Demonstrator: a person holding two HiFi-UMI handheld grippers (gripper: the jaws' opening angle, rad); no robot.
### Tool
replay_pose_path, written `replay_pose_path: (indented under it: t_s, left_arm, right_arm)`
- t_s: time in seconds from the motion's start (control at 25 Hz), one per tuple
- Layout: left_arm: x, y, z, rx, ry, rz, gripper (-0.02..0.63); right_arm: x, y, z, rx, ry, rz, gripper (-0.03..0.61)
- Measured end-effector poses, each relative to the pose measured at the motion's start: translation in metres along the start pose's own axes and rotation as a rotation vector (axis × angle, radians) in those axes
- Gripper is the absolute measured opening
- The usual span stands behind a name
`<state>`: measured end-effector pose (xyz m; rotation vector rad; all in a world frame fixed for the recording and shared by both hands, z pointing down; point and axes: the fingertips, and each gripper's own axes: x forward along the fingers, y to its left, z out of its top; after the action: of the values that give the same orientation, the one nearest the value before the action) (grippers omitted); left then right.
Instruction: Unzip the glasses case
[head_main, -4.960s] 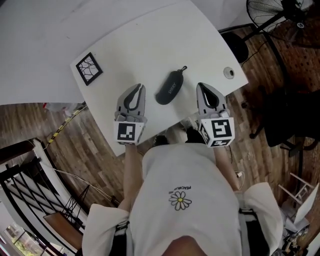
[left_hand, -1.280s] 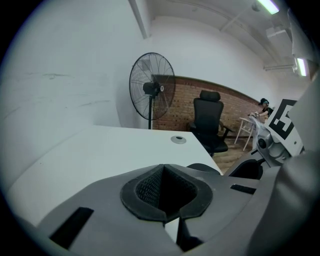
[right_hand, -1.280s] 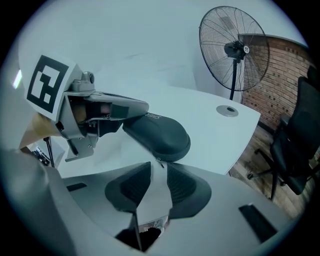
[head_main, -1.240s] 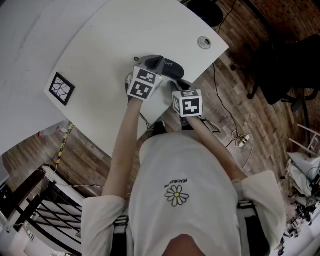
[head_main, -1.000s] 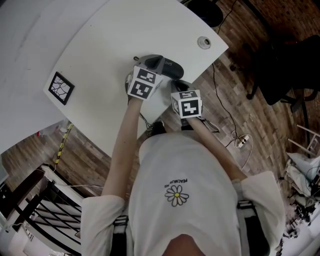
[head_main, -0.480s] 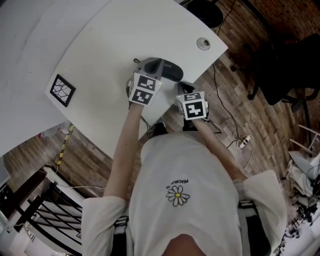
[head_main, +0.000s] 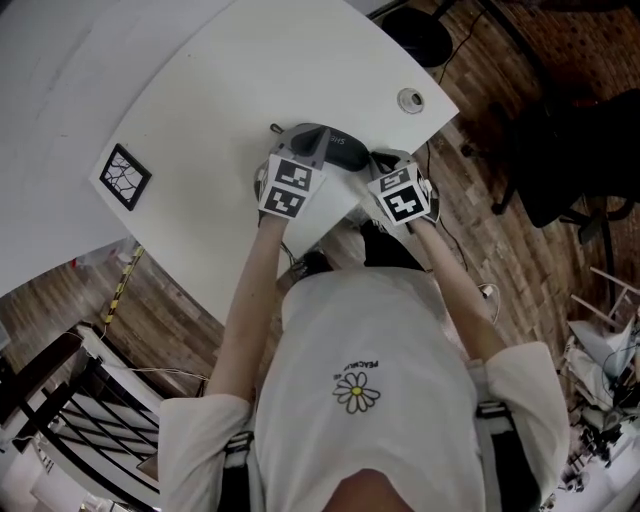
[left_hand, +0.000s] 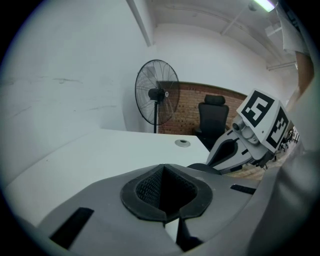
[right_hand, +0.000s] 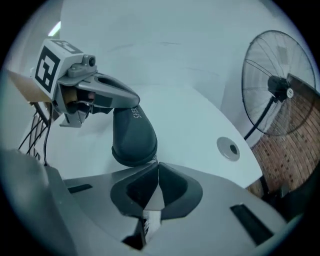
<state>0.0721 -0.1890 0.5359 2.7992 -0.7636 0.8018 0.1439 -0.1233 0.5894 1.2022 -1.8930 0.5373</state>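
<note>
A dark grey glasses case (head_main: 340, 150) lies near the front edge of the white table (head_main: 200, 90). My left gripper (head_main: 303, 137) is shut on the case's left end. The right gripper view shows its jaws clamped over the far end of the case (right_hand: 134, 134). My right gripper (head_main: 377, 161) is shut at the right end of the case. In that view its tips (right_hand: 156, 169) meet right against the near end, where a small zipper pull (right_hand: 153, 161) pokes out. The left gripper view shows shut pads (left_hand: 162, 172) and a sliver of the case (left_hand: 201, 168).
A black-patterned marker card (head_main: 125, 177) lies at the table's left. A round cable grommet (head_main: 411, 99) sits near the right corner. The table edge runs just below both grippers. A standing fan (right_hand: 277, 92) and an office chair (left_hand: 214, 117) stand beyond the table.
My right gripper has moved right and up to the case's right end and rolled, so its marker cube now sits tilted. The left gripper has kept its hold on the case.
</note>
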Motion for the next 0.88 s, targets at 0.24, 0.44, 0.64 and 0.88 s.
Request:
replay_pose_path:
  t_s: [0.24,0.44,0.64,0.88]
  left_arm:
    - [0.001,0.001,0.0,-0.032,0.004,0.035,0.014]
    - [-0.025,-0.007,-0.002,-0.042,0.014,0.104,0.014]
    - [-0.05,-0.019,-0.018,-0.091,0.033,0.131,0.014]
    - [-0.058,-0.019,-0.031,-0.074,0.059,0.163,0.014]
  right_arm:
    - [0.001,0.007,0.002,-0.169,0.014,0.07,0.008]
    - [-0.008,0.038,0.001,-0.241,-0.037,0.178,0.008]
    - [-0.013,0.1,0.01,-0.369,-0.066,0.304,0.008]
    - [-0.009,0.162,0.019,-0.441,-0.075,0.386,0.008]
